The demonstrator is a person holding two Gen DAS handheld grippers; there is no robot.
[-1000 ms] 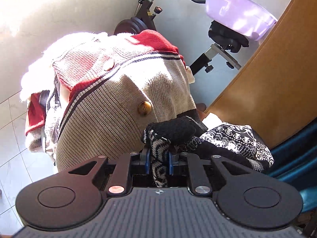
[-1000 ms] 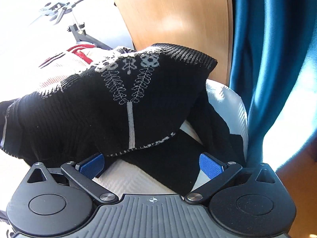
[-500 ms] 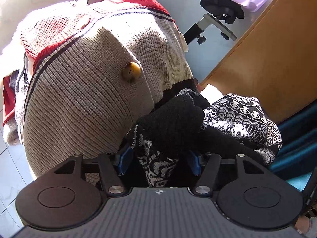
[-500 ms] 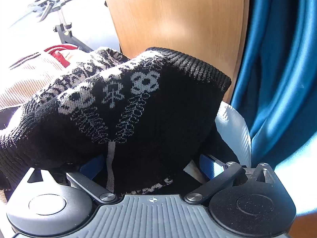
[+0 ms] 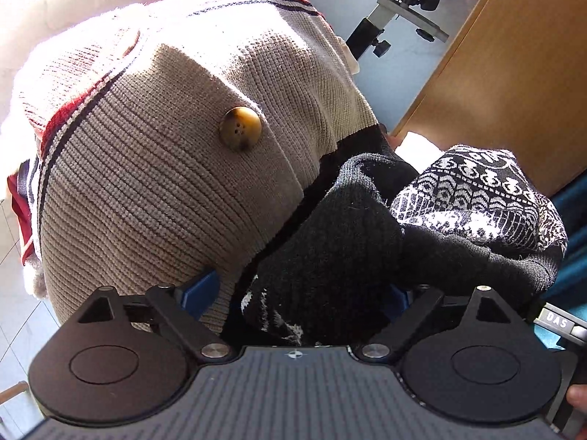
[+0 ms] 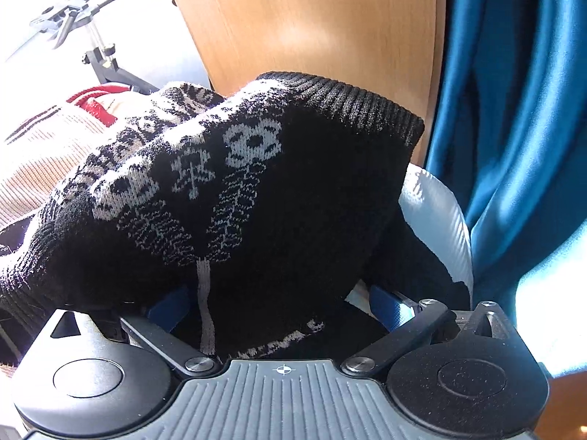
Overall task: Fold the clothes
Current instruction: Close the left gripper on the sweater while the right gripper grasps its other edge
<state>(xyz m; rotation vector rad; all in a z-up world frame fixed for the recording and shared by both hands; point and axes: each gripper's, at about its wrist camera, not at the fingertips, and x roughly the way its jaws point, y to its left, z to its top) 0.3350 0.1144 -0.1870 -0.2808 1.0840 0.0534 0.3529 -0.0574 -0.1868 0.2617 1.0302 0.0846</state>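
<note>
White ribbed surface, kind unclear, carries black patterned knit; knit lies heaped directly on it. Beige cardigan piled just beside, touching knit. Support under cardigan hidden.

The black sweater bears white flower-and-leaf motifs (banded geometric rows in the left view). The cardigan is beige ribbed knit with red and dark stripes and a mottled amber button. A curtain is teal.
</note>
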